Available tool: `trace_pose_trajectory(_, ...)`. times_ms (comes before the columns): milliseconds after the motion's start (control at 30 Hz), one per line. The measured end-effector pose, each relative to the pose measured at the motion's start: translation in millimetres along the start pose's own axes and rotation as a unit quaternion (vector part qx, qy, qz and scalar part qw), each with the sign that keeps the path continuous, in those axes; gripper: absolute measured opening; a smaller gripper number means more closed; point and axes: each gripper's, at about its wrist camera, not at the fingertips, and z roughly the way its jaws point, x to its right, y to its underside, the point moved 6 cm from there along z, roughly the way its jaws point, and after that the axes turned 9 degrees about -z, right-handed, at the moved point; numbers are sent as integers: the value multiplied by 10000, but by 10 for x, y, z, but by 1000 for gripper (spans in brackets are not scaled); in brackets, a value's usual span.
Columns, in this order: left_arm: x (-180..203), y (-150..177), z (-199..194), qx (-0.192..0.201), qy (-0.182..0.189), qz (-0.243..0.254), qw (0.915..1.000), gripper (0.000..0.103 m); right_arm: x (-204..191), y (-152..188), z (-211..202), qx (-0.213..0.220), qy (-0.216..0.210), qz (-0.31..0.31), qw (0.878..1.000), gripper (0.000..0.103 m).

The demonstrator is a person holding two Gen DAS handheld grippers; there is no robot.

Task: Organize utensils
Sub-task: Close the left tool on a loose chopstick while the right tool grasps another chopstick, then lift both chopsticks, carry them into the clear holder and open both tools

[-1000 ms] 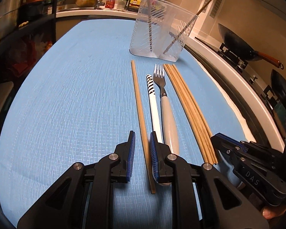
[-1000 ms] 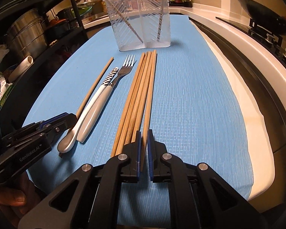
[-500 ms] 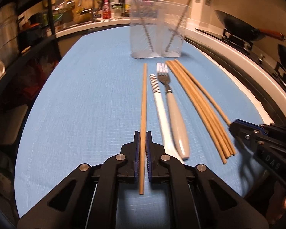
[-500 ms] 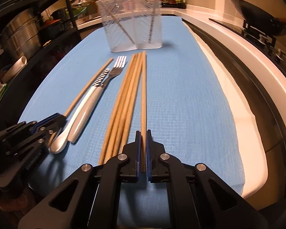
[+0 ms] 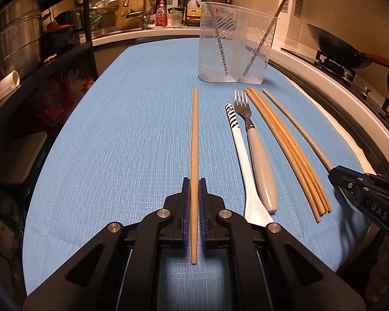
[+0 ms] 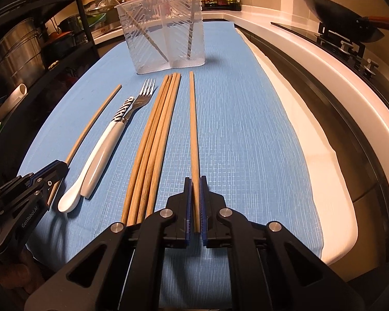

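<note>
The left claw (image 5: 194, 189) is clenched on a single wooden chopstick (image 5: 194, 140) — a slim, pale, straight stick whose near end pokes back past the blue ribbed pads while the rest runs forward toward the clear plastic holder (image 5: 233, 49). The right claw (image 6: 195, 189) is likewise clamped on another wooden chopstick (image 6: 193, 129), set a little apart to the right of a tight bundle of four chopsticks (image 6: 155, 140) that lie side by side on the surface (image 6: 233, 129). That surface is covered by a blue woven mat with a fine grid texture; a strip of white cloth (image 6: 311, 134) shows along its right edge, then a rounded cream counter rim (image 6: 324, 59) and a dark stove with a black wok (image 6: 337, 2). Between the two held sticks lie a white ceramic spoon (image 6: 90, 171) with a black-striped handle end and a steel fork (image 6: 142, 98) with a smooth pale handle, touching along their length. The holder is ribbed, translucent and split into two compartments, each with a long utensil leaning inside; it stands upright at the far end of the mat, just beyond the utensil tips. To the left of the left-hand stick the mat is bare out to its edge — past it stand dark metal shelves (image 5: 51, 51) with steel pots.
</note>
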Motion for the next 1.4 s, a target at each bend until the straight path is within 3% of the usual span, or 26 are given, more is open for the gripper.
trace_pose_trajectory(1000, 57, 130, -102, 499, -166, -69, 9986, 7, -34, -38, 27, 184, 213, -185, 9994, 8)
trace_pose_trajectory(1400, 53, 121, -115, 513, -160, -129, 9985, 6, -4, -40, -6, 238, 270, -187, 9992, 6)
